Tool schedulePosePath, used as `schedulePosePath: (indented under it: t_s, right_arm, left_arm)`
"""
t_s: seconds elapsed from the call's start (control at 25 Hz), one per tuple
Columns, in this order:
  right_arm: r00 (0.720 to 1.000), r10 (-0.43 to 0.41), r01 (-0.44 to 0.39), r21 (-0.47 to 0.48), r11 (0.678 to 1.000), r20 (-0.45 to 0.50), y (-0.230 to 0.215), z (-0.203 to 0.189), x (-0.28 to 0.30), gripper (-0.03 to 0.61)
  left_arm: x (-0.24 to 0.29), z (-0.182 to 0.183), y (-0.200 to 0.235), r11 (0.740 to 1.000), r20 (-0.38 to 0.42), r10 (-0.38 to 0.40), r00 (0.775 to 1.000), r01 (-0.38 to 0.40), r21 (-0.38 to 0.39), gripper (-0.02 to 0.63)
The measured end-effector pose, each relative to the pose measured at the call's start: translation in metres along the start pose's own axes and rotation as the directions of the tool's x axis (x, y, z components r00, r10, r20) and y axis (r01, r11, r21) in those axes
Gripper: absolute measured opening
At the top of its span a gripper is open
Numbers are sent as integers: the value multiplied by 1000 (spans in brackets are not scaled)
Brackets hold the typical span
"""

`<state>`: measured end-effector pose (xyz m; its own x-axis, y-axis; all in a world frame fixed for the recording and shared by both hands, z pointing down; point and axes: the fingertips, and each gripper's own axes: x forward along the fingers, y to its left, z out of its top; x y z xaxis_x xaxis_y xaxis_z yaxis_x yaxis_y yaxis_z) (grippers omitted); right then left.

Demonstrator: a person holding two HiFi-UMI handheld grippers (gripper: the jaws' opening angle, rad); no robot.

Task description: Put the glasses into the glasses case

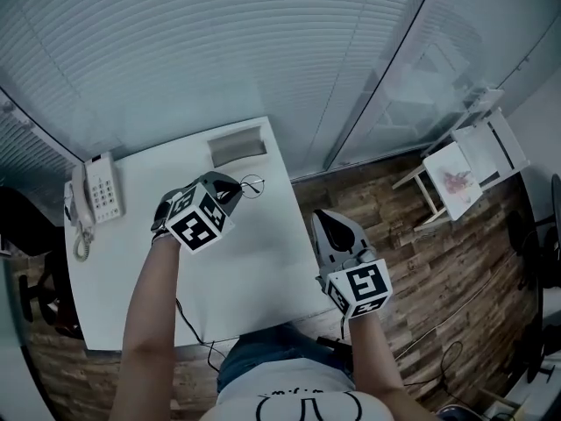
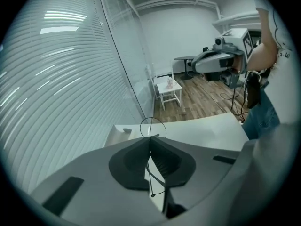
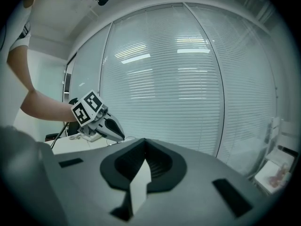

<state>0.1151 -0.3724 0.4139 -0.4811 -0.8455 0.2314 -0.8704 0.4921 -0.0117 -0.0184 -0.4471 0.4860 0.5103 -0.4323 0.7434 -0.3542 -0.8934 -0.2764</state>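
My left gripper (image 1: 238,185) hangs above the white table (image 1: 263,261), shut on a pair of thin wire-frame glasses (image 1: 253,186). In the left gripper view the jaws (image 2: 149,139) pinch the wire frame, and one round lens (image 2: 152,125) sticks out past the tips. The grey glasses case (image 1: 237,146) lies at the table's far edge, just beyond the glasses, and shows again as a case (image 2: 116,134) left of the jaws. My right gripper (image 1: 317,215) hovers off the table's right side over the floor, shut on nothing (image 3: 145,141).
A white desk phone (image 1: 96,196) sits at the table's left end. A glass wall with blinds runs behind the table. A small white stool (image 1: 465,169) stands on the wooden floor to the right. A cable (image 1: 188,323) trails over the table's near edge.
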Motion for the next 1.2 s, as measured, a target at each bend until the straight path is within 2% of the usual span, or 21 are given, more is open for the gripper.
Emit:
schedulePosePath:
  t_s: [0.2, 0.32, 0.56, 0.84, 1.2]
  right_arm:
    - [1000, 8, -8, -10, 1000, 22, -2, 13, 10, 11]
    - [1000, 8, -8, -13, 1000, 19, -4, 16, 19, 11]
    - [1000, 11, -12, -9, 1000, -23, -10, 7, 46, 11]
    - [996, 13, -13, -3, 1000, -93, -20, -15, 71, 11]
    - [988, 23, -21, 15, 1000, -154, -24, -38, 93, 11]
  left_arm:
    - [-14, 23, 33, 998, 18, 39, 999, -40, 43, 21]
    - [-12, 29, 55, 998, 22, 35, 999, -36, 55, 21]
    - [18, 23, 101, 993, -33, 10, 999, -6, 119, 21]
    - [70, -4, 121, 998, -43, -7, 999, 9, 60, 21]
    - [127, -34, 117, 998, -67, -63, 996, 64, 10, 21]
